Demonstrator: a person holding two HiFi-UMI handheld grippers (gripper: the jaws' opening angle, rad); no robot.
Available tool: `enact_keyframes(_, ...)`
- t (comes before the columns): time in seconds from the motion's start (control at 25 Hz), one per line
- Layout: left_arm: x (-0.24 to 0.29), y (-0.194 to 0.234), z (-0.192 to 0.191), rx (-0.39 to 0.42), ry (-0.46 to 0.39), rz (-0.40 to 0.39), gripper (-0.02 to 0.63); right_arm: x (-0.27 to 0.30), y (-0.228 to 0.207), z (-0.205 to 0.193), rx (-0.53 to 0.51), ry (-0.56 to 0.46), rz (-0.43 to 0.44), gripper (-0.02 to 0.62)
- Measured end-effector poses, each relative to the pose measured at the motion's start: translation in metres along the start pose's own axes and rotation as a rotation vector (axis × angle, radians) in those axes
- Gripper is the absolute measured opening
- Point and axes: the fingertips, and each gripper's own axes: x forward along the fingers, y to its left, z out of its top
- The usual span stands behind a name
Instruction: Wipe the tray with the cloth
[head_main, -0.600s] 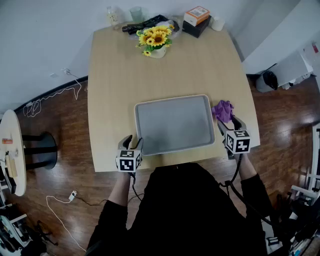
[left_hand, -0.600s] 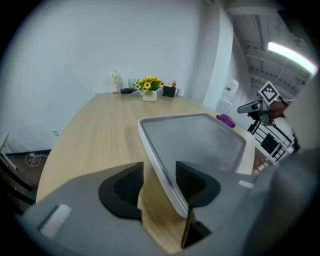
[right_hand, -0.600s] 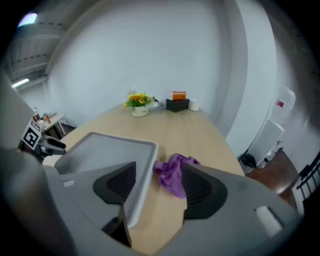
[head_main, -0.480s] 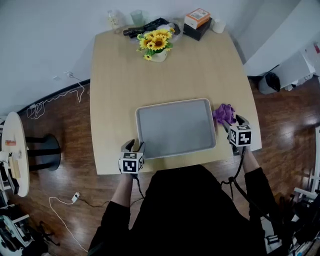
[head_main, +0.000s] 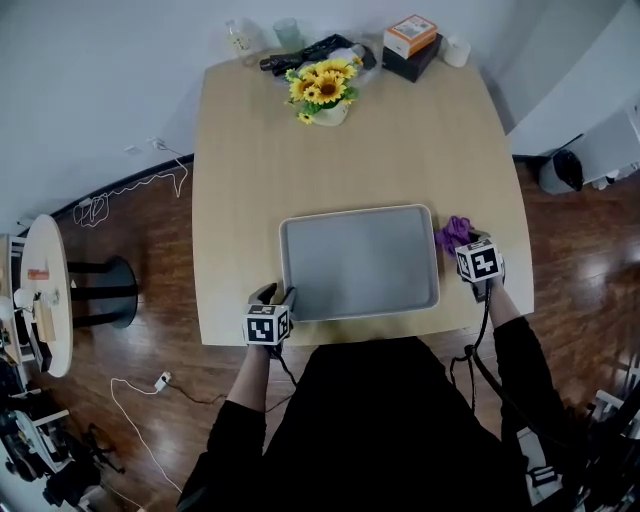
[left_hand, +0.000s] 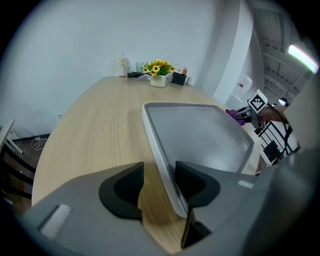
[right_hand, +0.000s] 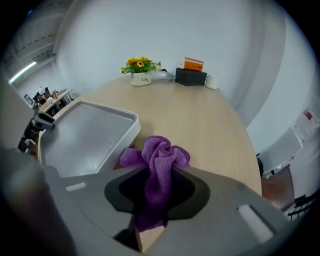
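Wooden table (head_main: 350, 160) beneath left gripper (head_main: 274, 296) and right gripper (head_main: 463, 243). Far ahead of left gripper, at far edge — sunflowers (head_main: 325, 88) in white pot, glass (head_main: 288, 33), small bottle (head_main: 238, 38). Far ahead of right gripper — orange box (head_main: 411, 30) atop black box (head_main: 402, 64), white cup (head_main: 458, 50) beside. Well left of left gripper, on floor: round side table (head_main: 45, 290), white cable (head_main: 135, 185).

light wood table (head_main: 250, 170): grey tray (head_main: 360, 262) near front edge, purple cloth (head_main: 453, 231) just right of it; sunflower pot (head_main: 327, 95), stacked boxes (head_main: 412, 45), white cup (head_main: 457, 50) along far edge.

Black sleeves (head_main: 228, 440); grey left tool (left_hand: 159, 172), right tool (right_hand: 160, 172); marker cubes (head_main: 267, 325).
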Motion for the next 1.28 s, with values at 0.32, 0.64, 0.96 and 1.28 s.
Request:
enact_keyframes(0.32, 0.001, 0.002, -0.002, -0.040, -0.015, -0.012, 0.178, -0.048, 0.070, 0.074, -0.077, -0.301, 0.089, 0.090)
enact_keyframes(0.64, 0.003, -0.004, -0.001, -0.016, -0.006, -0.014, 0.165, -0.002, 0.100, 0.054, -0.220, -0.174, 0.063, 0.089)
enact_keyframes(0.96, 0.006, -0.020, 0.001, 0.087, -0.011, -0.031, 0.092, 0.023, 0.109, 0.097, -0.228, -0.161, 0.038, 0.089)
enact_keyframes(1.28, 0.007, -0.015, 0.000, 0.037, -0.083, -0.088, 0.089, 0.050, 0.279, 0.146, -0.432, -0.191, 0.281, 0.089)
